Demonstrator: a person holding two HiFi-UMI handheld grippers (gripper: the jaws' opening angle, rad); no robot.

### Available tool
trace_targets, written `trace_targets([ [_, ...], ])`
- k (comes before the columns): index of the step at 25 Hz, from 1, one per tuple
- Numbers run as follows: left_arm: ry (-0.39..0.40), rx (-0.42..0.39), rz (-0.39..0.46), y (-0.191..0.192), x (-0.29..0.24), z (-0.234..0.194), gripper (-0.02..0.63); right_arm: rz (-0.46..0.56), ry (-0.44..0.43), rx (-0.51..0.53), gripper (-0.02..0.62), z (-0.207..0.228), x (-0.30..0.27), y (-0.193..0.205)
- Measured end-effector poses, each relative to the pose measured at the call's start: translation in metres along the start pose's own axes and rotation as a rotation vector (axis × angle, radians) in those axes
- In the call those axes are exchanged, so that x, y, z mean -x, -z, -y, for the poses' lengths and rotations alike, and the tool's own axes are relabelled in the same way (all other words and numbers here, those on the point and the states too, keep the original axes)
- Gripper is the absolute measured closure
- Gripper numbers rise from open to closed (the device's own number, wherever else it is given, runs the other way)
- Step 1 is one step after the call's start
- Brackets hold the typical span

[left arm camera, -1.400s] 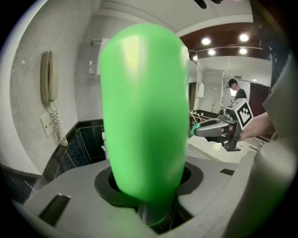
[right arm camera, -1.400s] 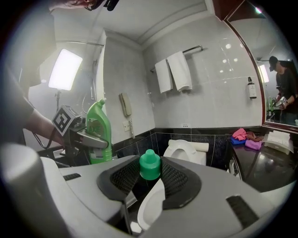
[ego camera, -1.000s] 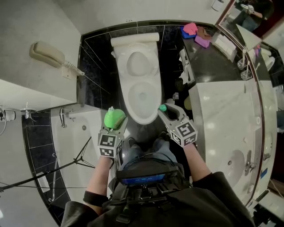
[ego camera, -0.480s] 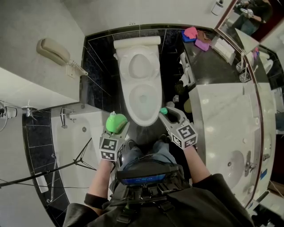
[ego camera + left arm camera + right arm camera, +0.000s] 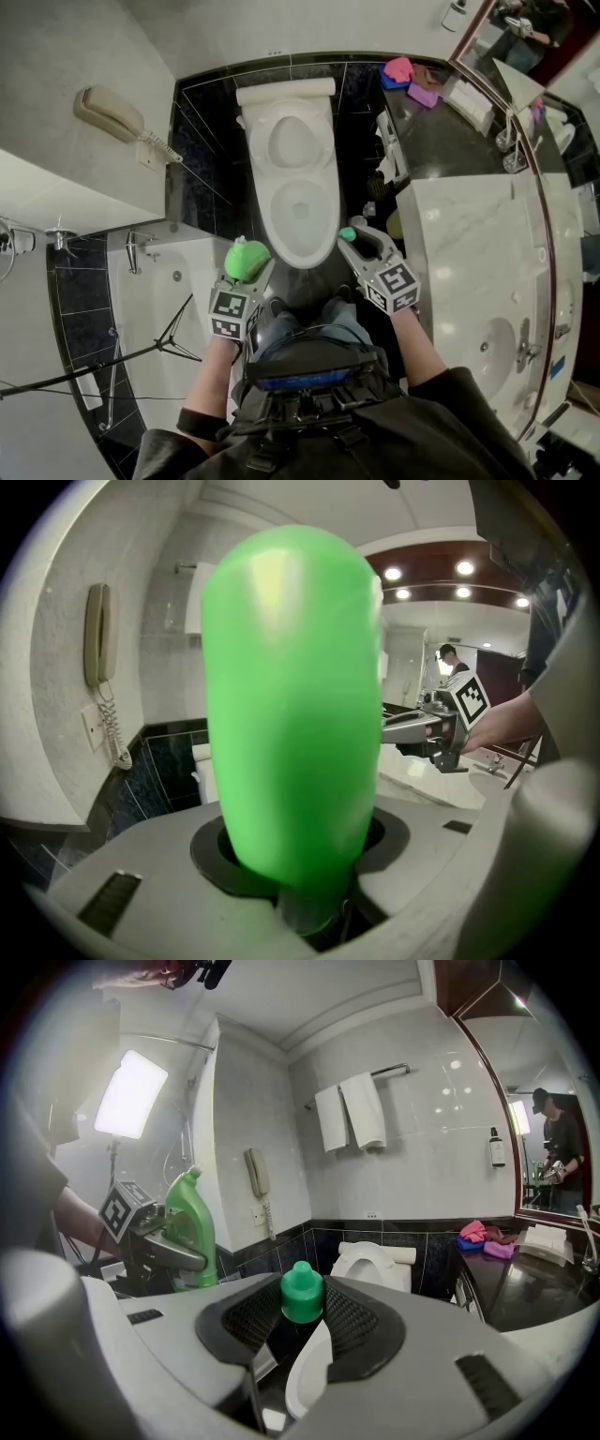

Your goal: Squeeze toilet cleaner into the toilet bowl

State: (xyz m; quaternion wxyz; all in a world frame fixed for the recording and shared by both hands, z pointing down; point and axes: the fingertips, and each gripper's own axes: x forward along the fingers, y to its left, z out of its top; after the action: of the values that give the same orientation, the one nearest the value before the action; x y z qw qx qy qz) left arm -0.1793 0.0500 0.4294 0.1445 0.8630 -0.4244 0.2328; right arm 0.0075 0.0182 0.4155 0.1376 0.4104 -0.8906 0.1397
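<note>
While a full second ticks by, next to nothing moves: both grippers sit where they were, just short of the toilet's front edge. The left gripper (image 5: 244, 274) has its jaws spread to the width of the green cleaner bottle (image 5: 242, 255) and pressed on its body, holding it upright off the bowl's near left corner. The right gripper (image 5: 352, 238) pinches the little green cap (image 5: 346, 232) between its pads, jaws parted only as far as the cap needs.

So cap and bottle are apart and stay apart (the uncapping looks done), and nothing has tipped. The bottle's neck isn't over the toilet bowl (image 5: 274, 211) yet. My read is that this is the pause before the pour, and the left hand needs to swing the nozzle in over the rim and squeeze. The lid's up and the bowl is open and waiting.

Round the room there are glossy black floor tiles (image 5: 361, 141). A white bathtub (image 5: 155, 281) sits to the left with a tripod (image 5: 141, 347) leg across it and a wall phone (image 5: 108, 112) above. On the right is a marble worktop (image 5: 469, 234) with a basin (image 5: 497, 342), and pink and purple cloths (image 5: 405, 67) lie on the dark shelf behind.
</note>
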Motion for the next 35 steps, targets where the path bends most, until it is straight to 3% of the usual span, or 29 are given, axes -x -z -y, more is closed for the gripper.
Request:
trace_targets([
  [6, 0.086, -0.007, 0.008, -0.008, -0.004, 0.012, 0.413, 0.061, -0.090, 0.001, 0.453, -0.008, 0.000, -0.024],
  [15, 0.345, -0.112, 0.042, -0.033, -0.009, 0.051, 0.411, 0.374, -0.560, -0.076, 0.454, -0.069, 0.008, -0.144],
  [19, 0.465, -0.166, 0.053, -0.051, -0.009, 0.076, 0.411, 0.449, -0.704, -0.064, 0.454, -0.088, 0.017, -0.179],
  [27, 0.563, -0.238, 0.045, -0.065, -0.011, 0.087, 0.411, 0.479, -0.844, 0.001, 0.454, -0.111, 0.019, -0.203],
  [35, 0.601, -0.265, 0.050, -0.074, -0.012, 0.094, 0.411, 0.456, -0.914, 0.026, 0.454, -0.123, 0.017, -0.203],
])
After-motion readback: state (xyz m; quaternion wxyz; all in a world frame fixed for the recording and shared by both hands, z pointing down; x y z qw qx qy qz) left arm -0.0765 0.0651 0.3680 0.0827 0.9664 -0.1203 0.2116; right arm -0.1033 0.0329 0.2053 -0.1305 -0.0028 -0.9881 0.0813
